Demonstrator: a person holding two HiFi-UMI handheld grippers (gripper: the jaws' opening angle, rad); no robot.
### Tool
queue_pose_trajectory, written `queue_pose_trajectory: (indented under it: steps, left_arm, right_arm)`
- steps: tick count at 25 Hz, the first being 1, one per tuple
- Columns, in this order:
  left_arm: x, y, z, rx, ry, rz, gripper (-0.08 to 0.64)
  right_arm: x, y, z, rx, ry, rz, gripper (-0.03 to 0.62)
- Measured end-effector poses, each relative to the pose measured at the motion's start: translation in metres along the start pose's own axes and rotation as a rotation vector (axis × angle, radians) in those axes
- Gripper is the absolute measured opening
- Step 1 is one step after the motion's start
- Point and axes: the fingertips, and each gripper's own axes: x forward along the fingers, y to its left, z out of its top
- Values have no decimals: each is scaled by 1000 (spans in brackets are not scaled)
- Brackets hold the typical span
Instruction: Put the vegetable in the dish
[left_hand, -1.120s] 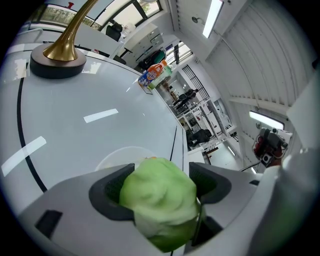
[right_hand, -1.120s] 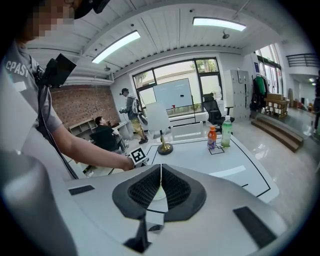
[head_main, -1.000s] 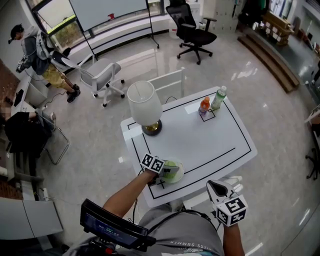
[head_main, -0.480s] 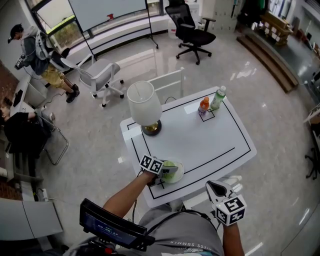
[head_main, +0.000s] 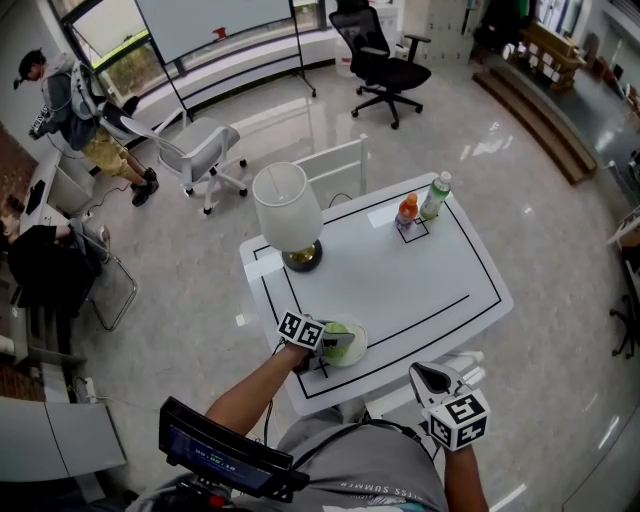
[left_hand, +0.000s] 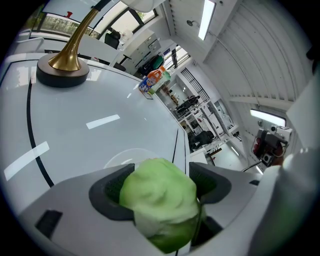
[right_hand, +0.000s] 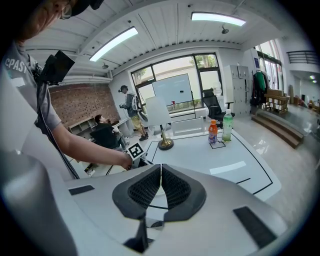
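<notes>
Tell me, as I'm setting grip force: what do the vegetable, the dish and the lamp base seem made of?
Vegetable: probably soft plastic or foam; matte, wrinkled, pale green, like a toy cabbage, though real leaf is possible.
Dish: clear glass or plastic; the white table shows through it.
Lamp base: likely polished brass-coloured metal; gold with glossy sheen.

Pale green vegetable (left_hand: 159, 200) held just over the clear round dish (head_main: 358, 350).
</notes>
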Motion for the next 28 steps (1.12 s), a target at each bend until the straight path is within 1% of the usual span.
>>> queue_pose_trajectory:
  steps: [13, 28]
  left_arm:
    - [-1, -3, 0, -3, -6, 6, 330]
    - [-6, 2, -4, 22, -11, 35, 329]
  right_arm:
    - [3, -3, -7, 7, 20, 16, 8]
    - [3, -1, -16, 4, 29, 20, 8]
